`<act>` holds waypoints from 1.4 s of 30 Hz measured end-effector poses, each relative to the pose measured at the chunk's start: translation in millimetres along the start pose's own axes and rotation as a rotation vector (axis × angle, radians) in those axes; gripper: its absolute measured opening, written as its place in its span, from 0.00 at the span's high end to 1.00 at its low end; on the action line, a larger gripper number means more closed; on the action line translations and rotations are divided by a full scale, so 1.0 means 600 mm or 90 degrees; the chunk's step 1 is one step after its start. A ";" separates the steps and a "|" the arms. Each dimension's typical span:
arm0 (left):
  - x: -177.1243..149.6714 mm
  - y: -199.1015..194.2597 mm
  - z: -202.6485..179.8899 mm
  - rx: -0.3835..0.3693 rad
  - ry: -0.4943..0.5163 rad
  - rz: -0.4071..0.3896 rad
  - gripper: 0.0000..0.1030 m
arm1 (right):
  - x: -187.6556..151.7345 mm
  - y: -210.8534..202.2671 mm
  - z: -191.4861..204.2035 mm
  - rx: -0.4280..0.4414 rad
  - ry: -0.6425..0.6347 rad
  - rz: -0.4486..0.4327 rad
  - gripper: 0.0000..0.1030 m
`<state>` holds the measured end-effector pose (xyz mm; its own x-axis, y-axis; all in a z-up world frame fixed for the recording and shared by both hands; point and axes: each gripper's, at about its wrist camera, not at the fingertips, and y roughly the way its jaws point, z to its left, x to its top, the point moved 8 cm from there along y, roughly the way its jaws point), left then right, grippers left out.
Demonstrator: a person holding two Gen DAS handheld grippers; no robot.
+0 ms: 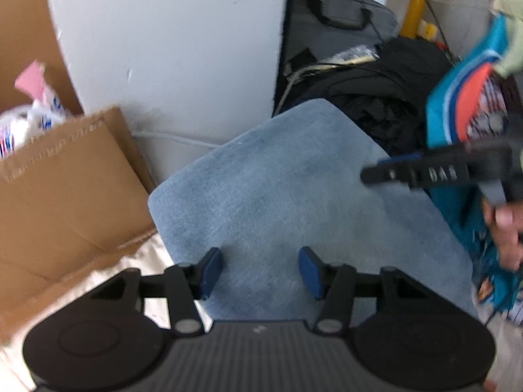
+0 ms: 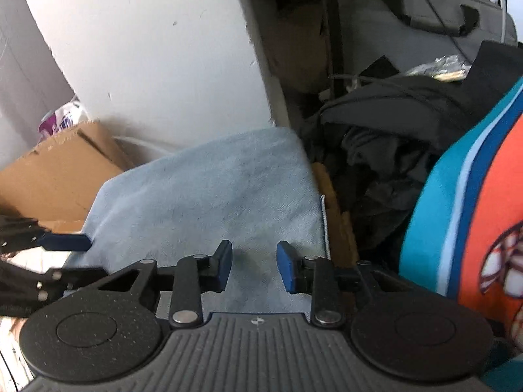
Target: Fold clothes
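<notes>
From the left wrist, the left gripper (image 1: 260,269) hung with jaws apart and nothing between them over a light blue cloth (image 1: 294,196) already lying as a flat, tidy rectangle beside a cardboard box (image 1: 65,189). From the right wrist, the right gripper (image 2: 254,266) stood likewise parted and empty over the cloth's near edge. This piece looked nearly folded, while a teal printed garment (image 2: 457,212) at the right seemed still unfolded.
</notes>
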<state>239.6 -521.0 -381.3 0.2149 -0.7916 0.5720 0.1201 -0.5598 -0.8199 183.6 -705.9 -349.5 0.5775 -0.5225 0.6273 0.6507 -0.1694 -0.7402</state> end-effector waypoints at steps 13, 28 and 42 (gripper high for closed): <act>0.044 0.013 0.033 0.040 0.034 -0.009 0.60 | 0.086 0.045 0.024 -0.024 -0.042 -0.046 0.63; 0.044 0.011 0.043 0.036 -0.002 -0.002 0.60 | 0.093 0.118 -0.009 -0.024 -0.038 -0.012 0.64; 0.034 -0.078 -0.043 -0.036 0.037 0.007 0.73 | 0.020 0.018 0.061 0.077 -0.044 0.010 0.63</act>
<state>213.7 -517.3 -330.9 0.1594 -0.8095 0.5651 0.0630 -0.5629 -0.8241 215.4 -683.3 -341.2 0.6181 -0.4646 0.6341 0.6933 -0.0580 -0.7183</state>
